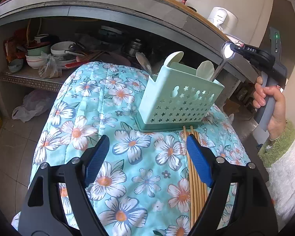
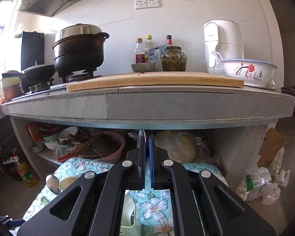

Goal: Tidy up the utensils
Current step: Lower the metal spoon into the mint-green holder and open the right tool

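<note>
One metal spoon stands bowl-up, clamped at the bowl by the right gripper, handle angling down into the far right compartment of the green caddy. Left gripper hangs spread and empty, near the chopsticks, which run near-to-far. Floral quilt bears both; kitchen counter beyond.

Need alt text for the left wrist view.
The right gripper holds a metal spoon by its bowl, handle down in a mint utensil holder on a floral cloth. The open left gripper hovers beside bamboo chopsticks.
</note>
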{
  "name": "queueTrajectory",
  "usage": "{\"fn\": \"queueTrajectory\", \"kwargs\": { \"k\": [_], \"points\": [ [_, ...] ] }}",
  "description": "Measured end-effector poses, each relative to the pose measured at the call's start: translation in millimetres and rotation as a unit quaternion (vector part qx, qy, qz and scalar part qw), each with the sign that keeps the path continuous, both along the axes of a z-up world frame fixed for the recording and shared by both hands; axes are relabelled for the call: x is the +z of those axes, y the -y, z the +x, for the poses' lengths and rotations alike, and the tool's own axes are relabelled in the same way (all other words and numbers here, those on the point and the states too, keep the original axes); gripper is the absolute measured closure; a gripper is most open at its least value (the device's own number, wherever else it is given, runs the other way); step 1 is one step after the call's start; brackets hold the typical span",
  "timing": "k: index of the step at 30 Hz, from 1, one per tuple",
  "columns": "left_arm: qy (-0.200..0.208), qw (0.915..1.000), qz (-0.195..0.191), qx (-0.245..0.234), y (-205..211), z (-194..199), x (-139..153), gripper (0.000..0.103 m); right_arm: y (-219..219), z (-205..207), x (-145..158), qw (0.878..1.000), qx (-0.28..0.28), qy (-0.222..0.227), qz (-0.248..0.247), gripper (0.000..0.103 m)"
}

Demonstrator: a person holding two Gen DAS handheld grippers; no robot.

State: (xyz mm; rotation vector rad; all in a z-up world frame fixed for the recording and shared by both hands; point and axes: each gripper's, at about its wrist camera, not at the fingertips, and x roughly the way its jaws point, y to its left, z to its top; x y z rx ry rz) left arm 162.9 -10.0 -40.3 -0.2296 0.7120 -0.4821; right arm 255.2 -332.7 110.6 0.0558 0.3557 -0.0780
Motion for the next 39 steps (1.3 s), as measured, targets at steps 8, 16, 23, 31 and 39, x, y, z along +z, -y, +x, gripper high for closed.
{"fn": "queueTrajectory", "kwargs": {
  "k": [8, 16, 23, 31, 39],
  "points": [
    [0.000, 1.0000, 0.002, -0.003, 2, 0, -2, 0.026, -15, -6, -8, 1.000, 0.009, 0.000, -0.028, 0.100],
    [0.004, 1.0000, -0.003, 0.003, -4, -3, 1, 0.026, -19, -11, 11, 0.998, -0.010, 0.031, -0.045, 0.100],
    [0.009, 0.9999, -0.005, 0.005, -7, -5, 3, 0.026, -25, -15, 18, 0.993, -0.033, 0.053, -0.096, 0.100],
    [0.008, 0.9999, -0.005, 0.005, -7, -4, 2, 0.026, -50, -15, 2, 0.983, -0.029, 0.055, -0.174, 0.100],
    [0.005, 0.9999, -0.006, 0.008, -9, -5, 1, 0.026, -66, -23, -38, 0.987, 0.045, -0.018, -0.152, 0.098]
  ]
}}
